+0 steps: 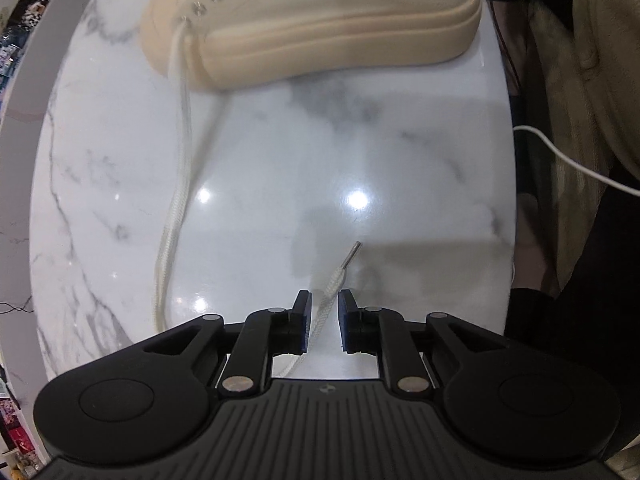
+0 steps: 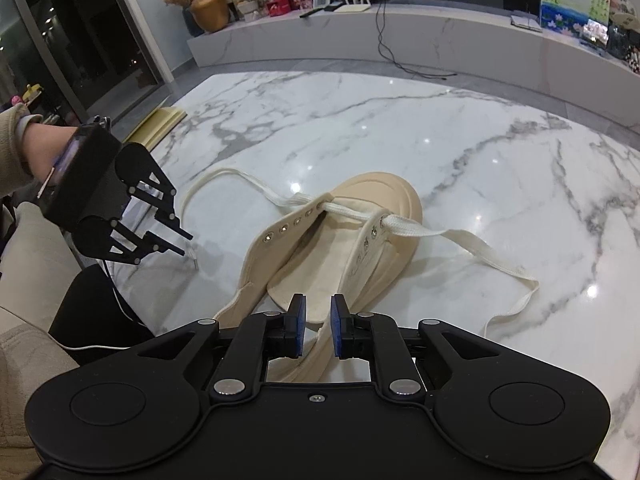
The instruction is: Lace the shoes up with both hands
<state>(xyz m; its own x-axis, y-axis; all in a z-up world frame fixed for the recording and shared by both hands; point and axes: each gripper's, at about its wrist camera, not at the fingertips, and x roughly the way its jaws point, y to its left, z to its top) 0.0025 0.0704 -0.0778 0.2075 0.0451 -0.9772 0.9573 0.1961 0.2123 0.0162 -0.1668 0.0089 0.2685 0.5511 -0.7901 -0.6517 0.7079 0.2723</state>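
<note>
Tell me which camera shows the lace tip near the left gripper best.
Left wrist view: the metal aglet lies sharp on the marble just ahead of the open left gripper. The right wrist view shows it only as a tiny sliver below that gripper's fingers.

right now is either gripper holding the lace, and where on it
Nothing is held. The left gripper is open astride the lace near its metal tip; the right gripper is open.

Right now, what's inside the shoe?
The shoe looks empty inside: only its cream tongue and lining show. The toe end is hidden under the crossed lace.
</note>
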